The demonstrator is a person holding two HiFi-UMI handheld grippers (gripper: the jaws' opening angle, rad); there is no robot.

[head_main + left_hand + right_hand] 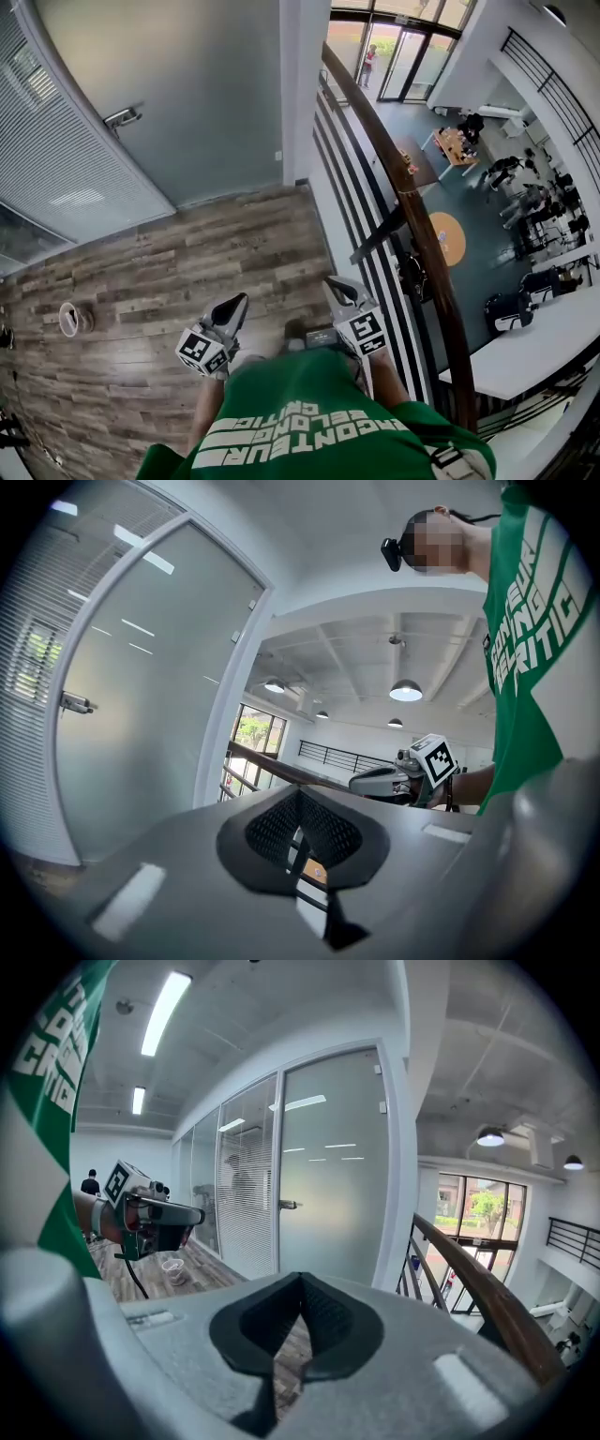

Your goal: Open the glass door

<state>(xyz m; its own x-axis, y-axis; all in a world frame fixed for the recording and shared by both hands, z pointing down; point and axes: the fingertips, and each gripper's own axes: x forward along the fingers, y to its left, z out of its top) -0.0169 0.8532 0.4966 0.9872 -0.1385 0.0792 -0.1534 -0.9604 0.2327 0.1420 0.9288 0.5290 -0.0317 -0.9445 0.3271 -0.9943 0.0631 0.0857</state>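
Green shirt (319, 422) hides most of both arms. Left gripper (240, 302) and right gripper (334, 285) both have jaws pressed together, nothing between them. Glass door (187, 94) sits closed across the wood floor (187, 262), well apart, its handle (122, 117) tiny. Wooden handrail (412, 216) flanks the right; a small round thing (70, 319) lies left, unidentifiable.

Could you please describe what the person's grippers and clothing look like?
Both the left gripper and right gripper have light grey bodies with black textured pads, and each carries a white cube printed with black square markers. A black cable hangs from the left one. The person wears a green T-shirt with white lettering.
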